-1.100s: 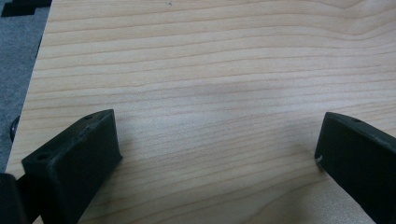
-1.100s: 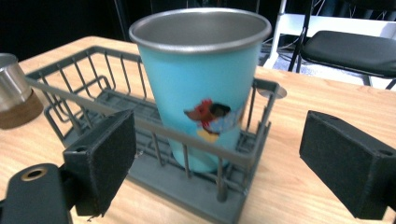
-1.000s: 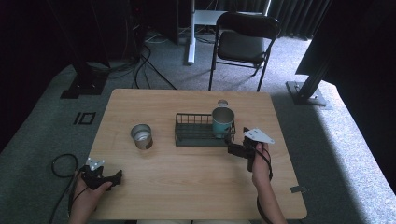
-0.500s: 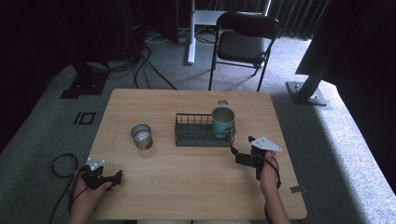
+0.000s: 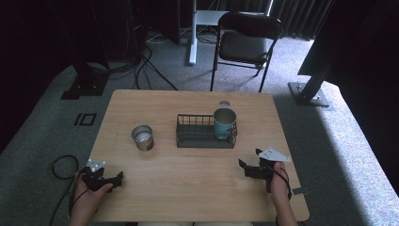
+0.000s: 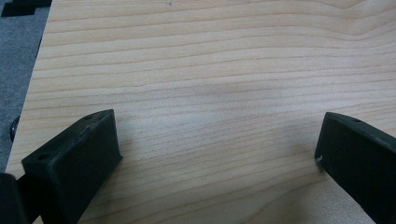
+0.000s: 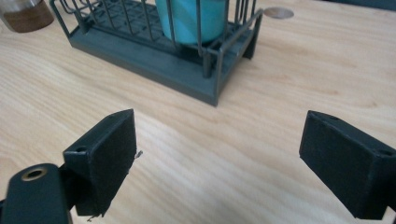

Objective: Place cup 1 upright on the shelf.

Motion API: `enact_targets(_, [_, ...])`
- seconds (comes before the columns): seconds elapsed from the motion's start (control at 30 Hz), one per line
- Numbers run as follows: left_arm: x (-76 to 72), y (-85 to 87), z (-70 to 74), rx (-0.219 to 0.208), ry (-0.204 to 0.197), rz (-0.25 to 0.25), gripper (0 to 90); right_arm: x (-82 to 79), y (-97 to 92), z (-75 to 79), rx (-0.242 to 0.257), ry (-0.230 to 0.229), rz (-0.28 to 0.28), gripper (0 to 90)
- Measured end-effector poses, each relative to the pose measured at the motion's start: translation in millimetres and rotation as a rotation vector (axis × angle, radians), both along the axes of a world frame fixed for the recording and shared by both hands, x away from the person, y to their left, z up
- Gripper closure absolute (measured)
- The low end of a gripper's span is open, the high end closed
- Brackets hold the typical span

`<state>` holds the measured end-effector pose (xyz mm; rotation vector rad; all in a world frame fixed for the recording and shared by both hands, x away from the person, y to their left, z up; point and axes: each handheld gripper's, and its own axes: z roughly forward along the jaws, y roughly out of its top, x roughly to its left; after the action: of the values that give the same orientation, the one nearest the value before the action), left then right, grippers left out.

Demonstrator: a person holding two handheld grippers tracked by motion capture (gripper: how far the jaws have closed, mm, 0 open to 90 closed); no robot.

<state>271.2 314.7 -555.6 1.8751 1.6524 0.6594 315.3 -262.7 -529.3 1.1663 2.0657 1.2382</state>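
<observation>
A dark wire basket point(image 5: 197, 139) stands at the table's middle, with a teal can point(image 5: 224, 123) upright in its right end. My right gripper point(image 5: 247, 161) is open and empty, near the front right of the table, a little short of the basket. Seen from the right gripper view, the gripper point(image 7: 219, 144) has its jaws wide apart over bare wood, facing the basket point(image 7: 154, 60) and the teal can point(image 7: 191, 16). My left gripper point(image 5: 117, 178) rests at the front left corner. It point(image 6: 217, 154) is open above bare wood.
A silver can point(image 5: 142, 137) stands left of the basket and appears at the top left point(image 7: 25, 11) of the right gripper view. A small round lid point(image 5: 224, 103) lies behind the basket. A folding chair point(image 5: 244, 44) stands beyond the wooden table point(image 5: 188, 188).
My right gripper has drawn back from the basket toward the table's near edge, open. The teal can stays in the basket. The left gripper has not moved.
</observation>
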Motion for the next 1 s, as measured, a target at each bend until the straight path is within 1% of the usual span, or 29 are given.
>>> enact_targets(0.1, [0.0, 0.0, 0.0, 0.001, 0.000, 0.000, 0.4, -4.0, -5.3, -3.8, -0.003, 0.015, 0.012, 10.8])
enact_targets(0.2, [0.0, 0.0, 0.0, 0.001, 0.000, 0.000, 0.4, -6.1, -8.4, -7.5, -0.022, 0.036, 0.026, 10.8])
enact_targets(0.37, [0.0, 0.0, 0.0, 0.000, 0.000, 0.000, 0.4, -9.8, -11.9, -11.1, -0.051, 0.051, 0.054, 10.9])
enact_targets(0.5, [0.0, 0.0, 0.0, 0.001, 0.000, 0.000, 0.4, -12.1, -15.7, -14.1, -0.080, 0.075, 0.073, 11.2])
enact_targets(0.53, [0.0, 0.0, 0.0, 0.001, 0.000, 0.000, 0.4, -12.5, -16.8, -14.5, -0.084, 0.081, 0.080, 14.9])
enact_targets(0.6, [0.0, 0.0, 0.0, 0.001, 0.000, 0.000, 0.4, -13.3, -18.5, -15.6, -0.098, 0.089, 0.097, 15.2])
enact_targets(0.67, [0.0, 0.0, 0.0, 0.001, 0.000, 0.000, 0.4, -15.0, -20.8, -16.4, -0.115, 0.103, 0.132, 15.1])
enact_targets(0.7, [0.0, 0.0, 0.0, 0.001, 0.000, 0.000, 0.4, -15.8, -21.9, -17.0, -0.112, 0.109, 0.137, 13.7])
enact_targets(0.77, [0.0, 0.0, 0.0, 0.001, 0.000, 0.000, 0.4, -16.6, -24.4, -18.5, -0.119, 0.123, 0.126, 13.3])
enact_targets(0.83, [0.0, 0.0, 0.0, 0.001, 0.000, 0.000, 0.4, -17.0, -28.1, -21.4, -0.145, 0.133, 0.105, 13.3])
enact_targets(0.87, [0.0, 0.0, 0.0, 0.000, 0.000, 0.000, 0.4, -17.5, -29.7, -22.3, -0.151, 0.142, 0.095, 13.3])
enact_targets(0.93, [0.0, 0.0, 0.0, 0.001, 0.000, 0.000, 0.4, -18.3, -32.4, -23.7, -0.161, 0.150, 0.089, 13.1])
enact_targets(1.0, [0.0, 0.0, 0.0, 0.000, 0.000, 0.000, 0.4, -18.9, -34.6, -24.8, -0.159, 0.159, 0.081, 13.1])
